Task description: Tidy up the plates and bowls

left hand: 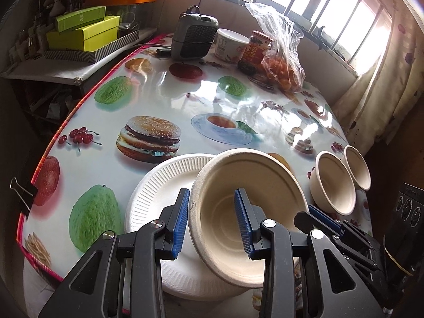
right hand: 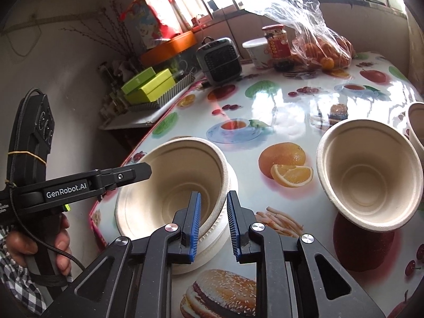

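A beige paper bowl [left hand: 246, 212] sits tilted on a white ribbed paper plate [left hand: 159, 193] near the table's front edge. My left gripper [left hand: 212, 225] is open with its jaws astride the bowl's left rim, one blue pad [left hand: 181, 225] outside, one inside. My right gripper [right hand: 213, 228] is open astride the same bowl's right rim [right hand: 169, 185], above the plate [right hand: 212, 235]. Two more beige bowls [left hand: 335, 182] [left hand: 356, 167] stand to the right; the nearer one also shows in the right wrist view [right hand: 368, 175].
At the table's far side stand a grey fan heater [left hand: 193, 35], a white tub [left hand: 229, 43], a red-labelled jar [left hand: 255, 51] and a plastic bag of oranges [left hand: 283, 63]. Green boxes [left hand: 82, 30] lie on a side shelf. A binder clip [left hand: 22, 193] grips the tablecloth edge.
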`<state>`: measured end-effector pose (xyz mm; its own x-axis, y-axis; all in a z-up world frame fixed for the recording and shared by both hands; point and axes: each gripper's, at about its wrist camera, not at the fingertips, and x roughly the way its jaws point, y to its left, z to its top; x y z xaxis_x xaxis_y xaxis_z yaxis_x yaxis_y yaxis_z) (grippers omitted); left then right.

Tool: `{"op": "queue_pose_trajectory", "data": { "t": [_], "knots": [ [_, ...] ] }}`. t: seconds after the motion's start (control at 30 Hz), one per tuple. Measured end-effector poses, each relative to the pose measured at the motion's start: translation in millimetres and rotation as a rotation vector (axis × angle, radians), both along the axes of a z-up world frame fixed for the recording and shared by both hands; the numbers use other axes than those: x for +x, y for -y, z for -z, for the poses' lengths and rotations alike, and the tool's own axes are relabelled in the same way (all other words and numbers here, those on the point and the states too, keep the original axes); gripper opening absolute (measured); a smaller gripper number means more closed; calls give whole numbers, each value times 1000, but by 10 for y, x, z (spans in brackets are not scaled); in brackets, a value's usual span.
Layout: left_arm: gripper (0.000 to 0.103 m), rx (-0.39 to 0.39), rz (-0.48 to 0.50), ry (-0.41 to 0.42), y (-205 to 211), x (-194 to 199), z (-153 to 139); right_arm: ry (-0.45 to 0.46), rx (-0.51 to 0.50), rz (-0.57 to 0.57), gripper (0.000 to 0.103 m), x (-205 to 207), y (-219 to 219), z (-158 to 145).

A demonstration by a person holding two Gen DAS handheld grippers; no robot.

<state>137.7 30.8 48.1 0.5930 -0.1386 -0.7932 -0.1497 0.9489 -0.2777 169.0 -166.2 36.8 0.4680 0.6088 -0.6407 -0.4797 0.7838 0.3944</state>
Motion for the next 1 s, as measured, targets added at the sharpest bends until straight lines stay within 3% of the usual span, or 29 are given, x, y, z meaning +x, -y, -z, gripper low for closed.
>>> {"op": "queue_pose_trajectory", "data": {
  "t": [1.0],
  "knots": [
    [36, -29, 216, 33, 886, 551, -228, 84, -21, 249, 20, 191, 892, -358]
  ]
}}
